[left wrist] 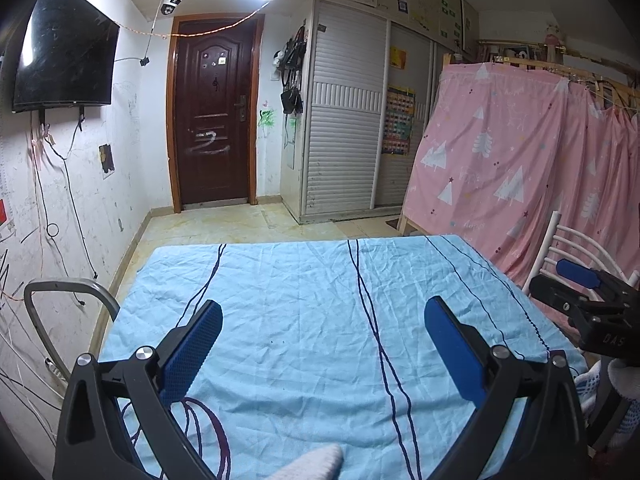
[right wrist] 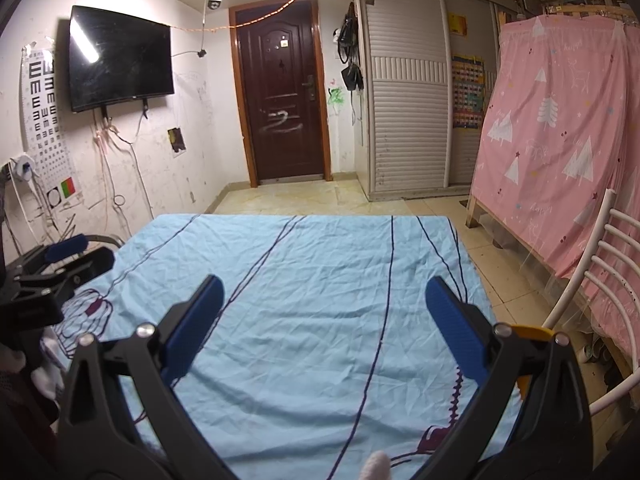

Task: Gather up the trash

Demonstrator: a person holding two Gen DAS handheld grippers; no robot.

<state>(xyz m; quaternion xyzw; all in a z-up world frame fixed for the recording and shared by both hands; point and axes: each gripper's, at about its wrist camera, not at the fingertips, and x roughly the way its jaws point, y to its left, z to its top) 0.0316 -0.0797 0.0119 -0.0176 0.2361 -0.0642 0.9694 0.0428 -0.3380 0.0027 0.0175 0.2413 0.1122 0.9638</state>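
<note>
Searching for trash that neither camera shows: no wrapper, scrap or bin appears anywhere on the blue sheet (left wrist: pixel 320 312) covering the surface in front of you, so where the task's thing lies cannot be told from these views. You hold the left tongs (left wrist: pixel 323 320) spread wide and empty above the sheet's near half, and the right tongs (right wrist: pixel 325 300) likewise gape with nothing between their blue pads. Each tool shows at the edge of the other's view, the two held side by side and apart. A yellow edge (right wrist: pixel 528 334) peeks out just behind the right tongs' outer arm; what it is cannot be made out. Beyond the sheet, a white metal chair (right wrist: pixel 600 280) stands to your right before the pink curtain (right wrist: pixel 560 140), a grey chair back (left wrist: pixel 60 300) sits to your left, and the dark door (left wrist: pixel 212 120) closes the far wall beside the mounted television (right wrist: pixel 120 60). By the look of it the job is at its searching stage. Your next move calls for turning the cameras toward the floor or the sheet's edges until a target appears.
</note>
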